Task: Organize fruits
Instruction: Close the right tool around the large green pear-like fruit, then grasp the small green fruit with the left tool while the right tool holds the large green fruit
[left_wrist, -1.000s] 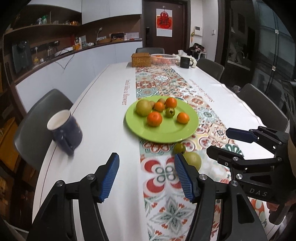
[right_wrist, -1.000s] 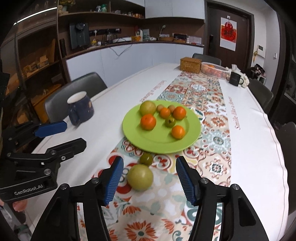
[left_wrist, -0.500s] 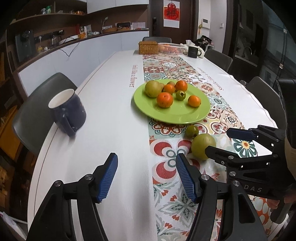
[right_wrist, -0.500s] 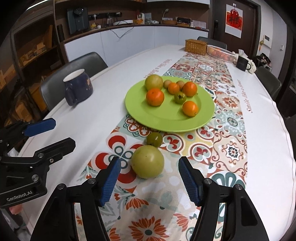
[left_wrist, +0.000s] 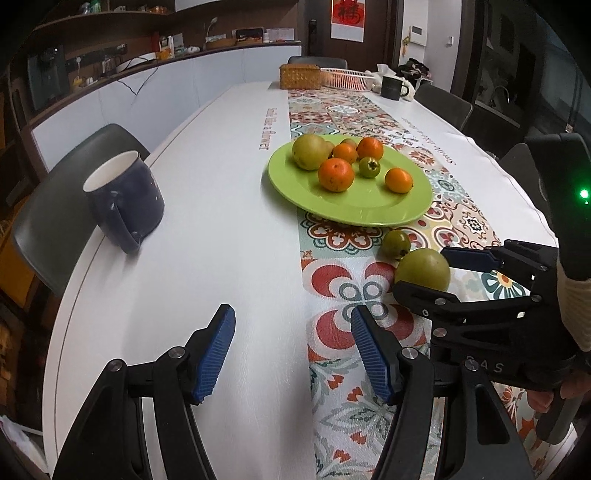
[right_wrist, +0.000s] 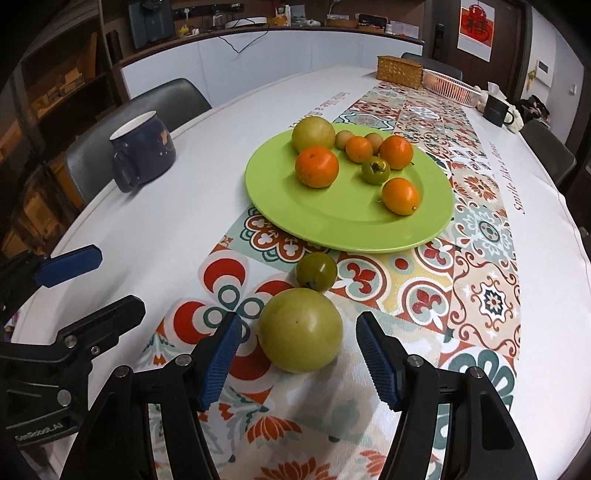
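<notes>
A green plate (right_wrist: 347, 225) on the patterned runner holds several fruits: oranges, a large green fruit (right_wrist: 313, 133) and a small green one (right_wrist: 375, 170). On the runner in front of the plate lie a small dark green fruit (right_wrist: 316, 271) and a large green fruit (right_wrist: 300, 329). My right gripper (right_wrist: 299, 358) is open with the large green fruit just ahead between its fingertips, not touching. It also shows in the left wrist view (left_wrist: 423, 268). My left gripper (left_wrist: 291, 349) is open and empty over the white tablecloth, left of the runner.
A dark blue mug (left_wrist: 123, 199) stands at the table's left edge, a grey chair (left_wrist: 55, 206) behind it. At the far end are a wicker box (left_wrist: 300, 75), a pink basket (left_wrist: 347, 78) and a black mug (left_wrist: 391, 87). More chairs line the right side.
My right gripper has moved forward and down, so the large green fruit now sits between its open fingertips. My left gripper has shifted a little closer to the table.
</notes>
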